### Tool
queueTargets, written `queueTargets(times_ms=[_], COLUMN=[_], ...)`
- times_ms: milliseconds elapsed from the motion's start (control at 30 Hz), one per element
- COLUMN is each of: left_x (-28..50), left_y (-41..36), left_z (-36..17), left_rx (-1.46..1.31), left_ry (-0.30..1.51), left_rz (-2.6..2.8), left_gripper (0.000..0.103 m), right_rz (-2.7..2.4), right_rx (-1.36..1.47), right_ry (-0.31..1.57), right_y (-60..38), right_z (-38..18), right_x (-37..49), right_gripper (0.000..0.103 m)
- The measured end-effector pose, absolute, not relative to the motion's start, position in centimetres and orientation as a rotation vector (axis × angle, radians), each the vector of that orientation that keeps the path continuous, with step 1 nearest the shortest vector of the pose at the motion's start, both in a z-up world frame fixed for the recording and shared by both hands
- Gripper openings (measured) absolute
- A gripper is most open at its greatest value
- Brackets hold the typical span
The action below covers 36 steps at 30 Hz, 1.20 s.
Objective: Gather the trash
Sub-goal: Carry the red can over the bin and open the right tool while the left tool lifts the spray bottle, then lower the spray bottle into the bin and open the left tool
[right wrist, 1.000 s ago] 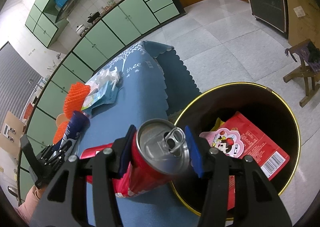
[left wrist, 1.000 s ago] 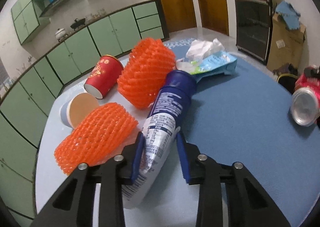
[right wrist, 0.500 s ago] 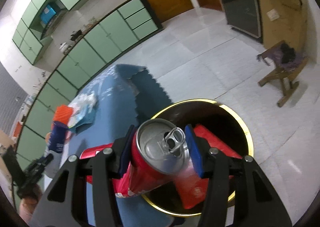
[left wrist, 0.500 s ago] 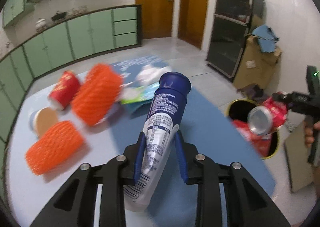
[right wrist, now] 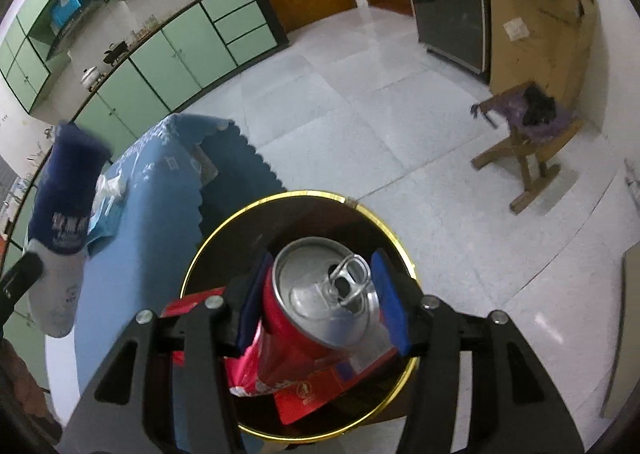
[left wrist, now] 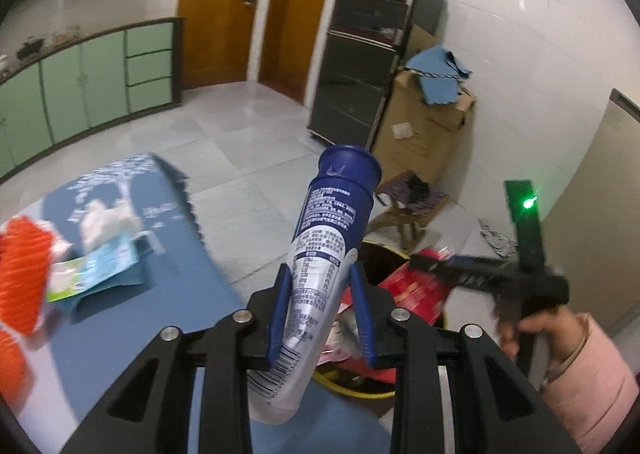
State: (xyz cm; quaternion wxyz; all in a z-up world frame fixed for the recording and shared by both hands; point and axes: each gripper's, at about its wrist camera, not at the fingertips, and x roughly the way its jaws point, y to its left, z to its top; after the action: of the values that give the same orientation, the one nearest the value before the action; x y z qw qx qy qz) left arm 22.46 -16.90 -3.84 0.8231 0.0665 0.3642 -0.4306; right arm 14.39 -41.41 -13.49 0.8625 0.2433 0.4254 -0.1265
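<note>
My left gripper [left wrist: 322,314] is shut on a blue and white tube [left wrist: 324,254], cap pointing up and away, held above the table edge next to the bin [left wrist: 356,390]. The tube also shows in the right wrist view [right wrist: 64,221]. My right gripper [right wrist: 324,302] is shut on a red drink can [right wrist: 320,302] and holds it right above the black bin with the gold rim [right wrist: 304,195]. Red packets [right wrist: 312,394] lie inside the bin. The right gripper also shows in the left wrist view [left wrist: 440,266].
The blue-clothed table [left wrist: 168,254] still holds orange foam nets [left wrist: 20,266], a blue-green pouch [left wrist: 100,266] and crumpled tissue [left wrist: 108,217]. A wooden stool [right wrist: 524,141], a cardboard box [right wrist: 540,21] and a dark cabinet [left wrist: 372,65] stand on the tiled floor.
My left gripper has lifted the tube off the table and swung right toward the bin. My right gripper has carried the can from the table edge to over the bin's opening.
</note>
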Motion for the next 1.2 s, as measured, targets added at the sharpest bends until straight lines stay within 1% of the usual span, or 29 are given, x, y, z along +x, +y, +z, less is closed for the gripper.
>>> queueTargets(times_ms=[133,467,633,667,733,800,833,867,1067,1200], left_x=[22.4,21.5,21.3,21.3,21.2,21.4,21.6,21.7,22.5,22.4], left_y=[-20.0,-26.1,-27.8,-28.0,-28.1,-27.8,-27.3,-26.9,-23.8,-20.8], left_z=[-4.8,-9.5,-11.7,-12.1,-12.3,-11.9,-11.8,-11.5,-9.9,-8.0], left_rx=[0.149,0.242,0.247,0.25,0.259,0.254,0.249,0.245,0.203,0.191], left_ry=[0.821,0.946,1.031,1.042,1.041,1.026,1.019,1.01,0.97,0.904], left_rz=[-0.942,-0.972,-0.973,-0.973,-0.965,-0.952,-0.943,-0.928,-0.869,-0.829], left_gripper=[0.03,0.031,0.03,0.028,0.029,0.035,0.043,0.044,0.045,0.051], right_rz=[-0.273,-0.344,-0.381,-0.384,-0.383,-0.376,-0.376,-0.375,-0.359,-0.334], right_rx=[0.538,0.519,0.513,0.511,0.504,0.49,0.475,0.463,0.434,0.414], right_ry=[0.881,0.865,0.859,0.858,0.856,0.857,0.858,0.859,0.859,0.855], right_y=[-42.0,-43.5,-44.4,-44.5,-44.4,-44.1,-43.8,-43.5,-42.1,-40.6], right_z=[-13.9,-12.5,-12.2,-12.1,-11.9,-11.6,-11.5,-11.3,-10.7,-10.0], right_x=[13.2,10.4,9.5,9.4,9.3,9.4,9.6,9.7,10.5,11.0], right_gripper=[0.059,0.059,0.059,0.059,0.059,0.059,0.059,0.059,0.06,0.065])
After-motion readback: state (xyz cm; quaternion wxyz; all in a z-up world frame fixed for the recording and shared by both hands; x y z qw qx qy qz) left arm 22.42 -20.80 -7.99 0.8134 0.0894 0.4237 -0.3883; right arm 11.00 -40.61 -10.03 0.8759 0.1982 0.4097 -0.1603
